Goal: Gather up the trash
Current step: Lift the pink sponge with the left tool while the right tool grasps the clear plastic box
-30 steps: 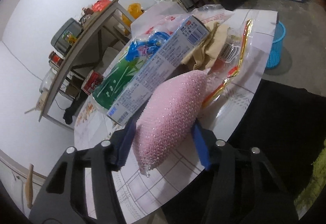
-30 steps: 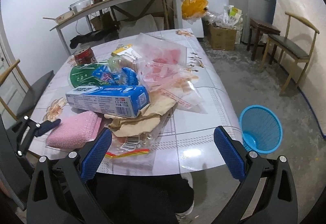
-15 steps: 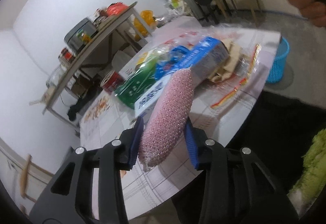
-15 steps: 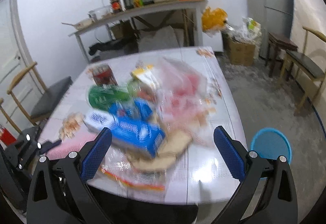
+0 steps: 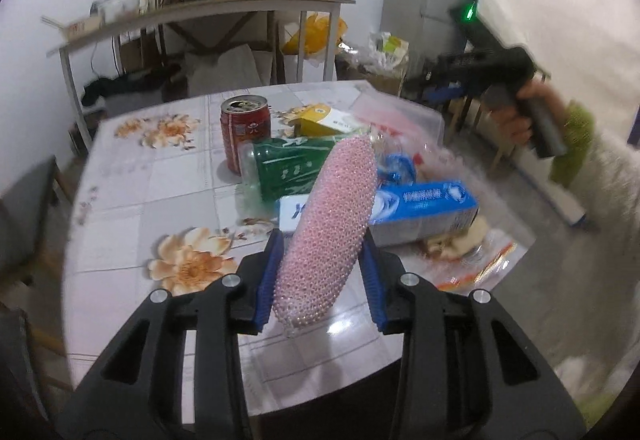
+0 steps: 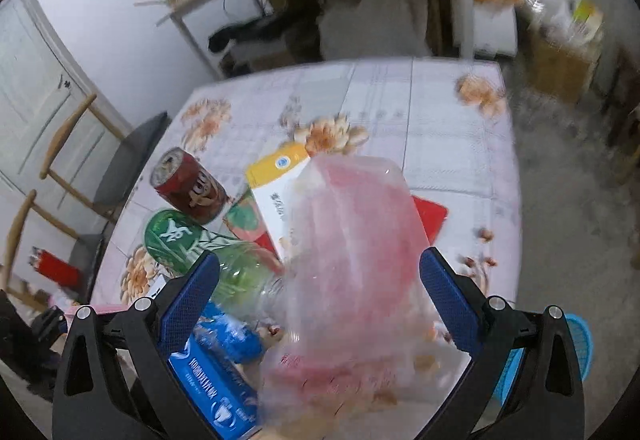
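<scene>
Jaws of left gripper (image 5: 320, 276), lately closing, now clamp pink scrubber (image 5: 332, 224) lifted off bench (image 5: 120, 208); right gripper (image 6: 320, 304), jaws apart, hangs over plastic bag (image 6: 352, 240): first trash secured.

Counter (image 5: 120, 208), floral-tiled top. On it: upright red can (image 5: 245, 134), green bottle (image 5: 292, 168) on its side, yellow box (image 5: 328, 122), blue box (image 5: 420, 206), clear pink bag (image 6: 352, 240), wrappers (image 5: 472, 260) near the edge.
</scene>
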Motion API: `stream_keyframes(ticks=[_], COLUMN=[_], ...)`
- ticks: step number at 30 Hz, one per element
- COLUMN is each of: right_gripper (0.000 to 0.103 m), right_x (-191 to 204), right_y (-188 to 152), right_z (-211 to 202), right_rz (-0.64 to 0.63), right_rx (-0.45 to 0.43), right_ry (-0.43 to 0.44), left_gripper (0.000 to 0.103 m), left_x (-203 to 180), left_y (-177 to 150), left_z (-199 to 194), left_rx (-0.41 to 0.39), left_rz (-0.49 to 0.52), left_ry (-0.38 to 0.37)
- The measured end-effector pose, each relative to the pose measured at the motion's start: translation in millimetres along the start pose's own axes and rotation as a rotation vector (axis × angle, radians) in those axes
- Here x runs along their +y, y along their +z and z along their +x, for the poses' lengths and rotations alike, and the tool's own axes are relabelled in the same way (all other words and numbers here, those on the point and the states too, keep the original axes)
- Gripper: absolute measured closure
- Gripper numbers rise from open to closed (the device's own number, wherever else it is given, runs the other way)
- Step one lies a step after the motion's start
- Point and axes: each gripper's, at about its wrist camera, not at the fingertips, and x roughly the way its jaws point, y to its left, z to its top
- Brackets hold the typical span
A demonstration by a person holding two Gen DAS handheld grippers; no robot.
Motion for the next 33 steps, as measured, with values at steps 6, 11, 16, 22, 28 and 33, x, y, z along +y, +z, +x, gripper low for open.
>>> stream_keyframes(ticks=[6, 11, 16, 22, 28, 33], right_gripper=[0.006, 0.006, 0.007, 0.017, 0.018, 0.018], right_x=[-18, -16, -12, -18, -31, -61], right_y=[14, 16, 11, 7, 4, -14], right_z=[29, 49, 54, 42, 5, -50], right_rz=[0.031, -0.001, -0.023, 0.01, 0.057, 0.157], right_rx=[0.084, 0.145, 0.134, 0.086, -0.056, -0.216], right_ry=[0.017, 0.02, 0.019, 0.042, 0.061, 0.13], left_gripper=[0.067, 0.067, 0.067, 0.067, 0.067, 0.067], left_x=[7, 6, 4, 0, -8, -23], left_y=[13, 17, 23, 33, 47, 77], left_z=[20, 35, 44, 51, 51, 52], left_rx=[0.011, 0.032, 0.036, 0.041, 0.037, 0.029], left_rz=[-0.06, -0.066, -0.071, -0.069, -0.076, -0.082], left_ry=[-0.066, -0.089, -0.084, -0.075, -0.072, -0.131])
